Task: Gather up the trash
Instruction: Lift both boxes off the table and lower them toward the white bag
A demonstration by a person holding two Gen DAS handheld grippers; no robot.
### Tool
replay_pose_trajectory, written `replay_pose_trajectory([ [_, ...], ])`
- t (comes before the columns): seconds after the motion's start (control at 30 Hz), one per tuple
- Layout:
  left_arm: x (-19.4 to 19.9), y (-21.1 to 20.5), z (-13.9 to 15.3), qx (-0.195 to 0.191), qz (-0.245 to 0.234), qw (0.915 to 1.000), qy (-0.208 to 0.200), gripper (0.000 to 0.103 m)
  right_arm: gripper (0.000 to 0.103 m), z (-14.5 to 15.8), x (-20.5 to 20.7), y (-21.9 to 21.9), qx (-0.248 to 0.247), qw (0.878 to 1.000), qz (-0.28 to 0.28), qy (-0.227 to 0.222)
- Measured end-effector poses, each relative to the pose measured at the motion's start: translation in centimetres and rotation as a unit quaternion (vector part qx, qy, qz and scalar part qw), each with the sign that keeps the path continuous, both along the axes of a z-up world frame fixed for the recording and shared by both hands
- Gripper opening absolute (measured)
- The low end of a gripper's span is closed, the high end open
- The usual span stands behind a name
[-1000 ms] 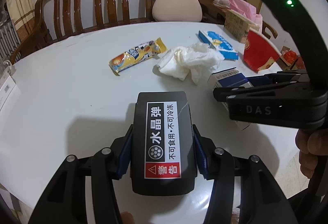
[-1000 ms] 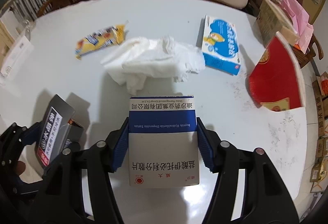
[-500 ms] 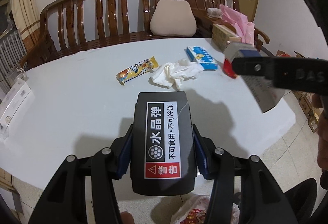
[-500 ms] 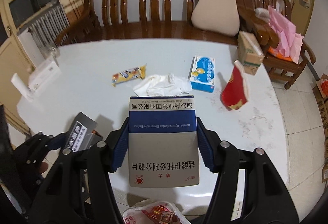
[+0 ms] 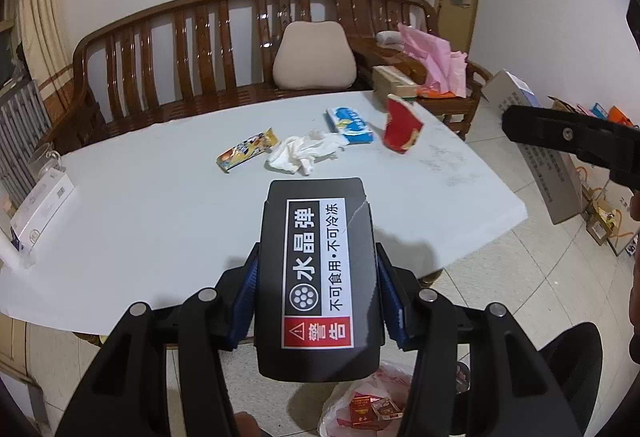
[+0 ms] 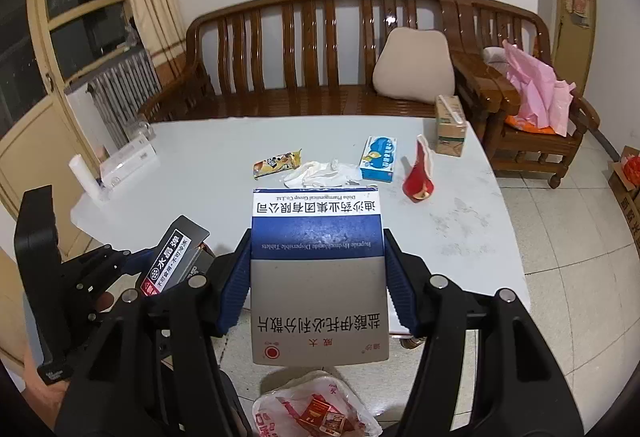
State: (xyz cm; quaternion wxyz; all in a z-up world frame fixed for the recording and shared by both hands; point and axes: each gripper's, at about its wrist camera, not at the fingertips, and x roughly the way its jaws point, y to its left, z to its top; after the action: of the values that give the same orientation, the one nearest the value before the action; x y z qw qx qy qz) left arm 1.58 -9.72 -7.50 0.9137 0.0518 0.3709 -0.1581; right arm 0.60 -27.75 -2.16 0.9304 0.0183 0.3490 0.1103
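Observation:
My left gripper (image 5: 316, 301) is shut on a black box (image 5: 316, 277) with a white and red warning label, held off the table's near edge. My right gripper (image 6: 318, 281) is shut on a blue and grey medicine box (image 6: 318, 277), also held in the air in front of the table. A plastic trash bag (image 6: 316, 411) with red packets in it lies on the floor below both; it also shows in the left wrist view (image 5: 368, 403). On the white table (image 6: 200, 157) lie a yellow snack wrapper (image 6: 277, 164), crumpled tissue (image 6: 322, 175), a blue box (image 6: 379, 159) and a red carton (image 6: 419, 173).
A wooden bench (image 6: 320, 49) with a beige cushion (image 6: 414, 63) stands behind the table. A carton box (image 6: 451, 125) sits at the table's far right corner. A white box (image 6: 126, 163) is at the left edge. Cardboard boxes (image 5: 600, 221) stand on the floor at right.
Both grippers have lifted and pulled back from the table with their boxes still held. The table now looks farther away and the trash bag on the floor has come into view.

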Motion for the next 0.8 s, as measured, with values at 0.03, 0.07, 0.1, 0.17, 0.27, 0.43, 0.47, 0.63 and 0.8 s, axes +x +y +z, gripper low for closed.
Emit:
replay_pose_trajectory([
  [0.03,-0.4,0.0,0.1,-0.001,-0.002,1.0000,-0.001,0.051,0.059,0.1,-0.5,-0.1,0.001,1.000,-0.001,-0.003],
  [0.07,-0.9,-0.3,0.3,-0.002,-0.006,1.0000,-0.002,0.051,0.059,0.2,-1.1,-0.2,0.001,1.000,0.000,-0.006],
  [0.1,-1.3,-0.4,0.4,-0.003,-0.011,0.9999,-0.002,0.051,0.059,0.3,-1.8,-0.3,0.001,1.000,0.000,-0.009],
  [0.17,-2.0,-0.7,0.5,0.000,-0.017,0.9998,-0.005,0.051,0.059,0.4,-3.2,-0.7,0.003,1.000,-0.001,-0.016],
  [0.27,-3.2,-1.1,0.6,0.000,-0.026,0.9997,-0.006,0.051,0.059,0.3,-5.0,-1.1,0.001,1.000,-0.003,-0.022],
  [0.43,-5.6,-1.9,-0.3,0.009,-0.044,0.9990,0.001,0.051,0.059,-1.5,-7.6,-1.5,-0.003,1.000,-0.004,-0.014],
  [0.47,-6.0,-2.0,-0.5,0.008,-0.047,0.9989,0.004,0.051,0.059,-1.9,-7.9,-1.5,-0.004,1.000,-0.004,-0.011],
  [0.63,-7.6,-2.4,-2.5,0.011,-0.057,0.9980,0.026,0.051,0.059,-4.8,-9.7,-1.9,0.002,1.000,-0.015,0.012],
  [0.8,-8.5,-2.7,-4.8,0.016,-0.065,0.9967,0.047,0.051,0.059,-8.0,-10.8,-2.2,0.004,0.999,-0.023,0.044],
])
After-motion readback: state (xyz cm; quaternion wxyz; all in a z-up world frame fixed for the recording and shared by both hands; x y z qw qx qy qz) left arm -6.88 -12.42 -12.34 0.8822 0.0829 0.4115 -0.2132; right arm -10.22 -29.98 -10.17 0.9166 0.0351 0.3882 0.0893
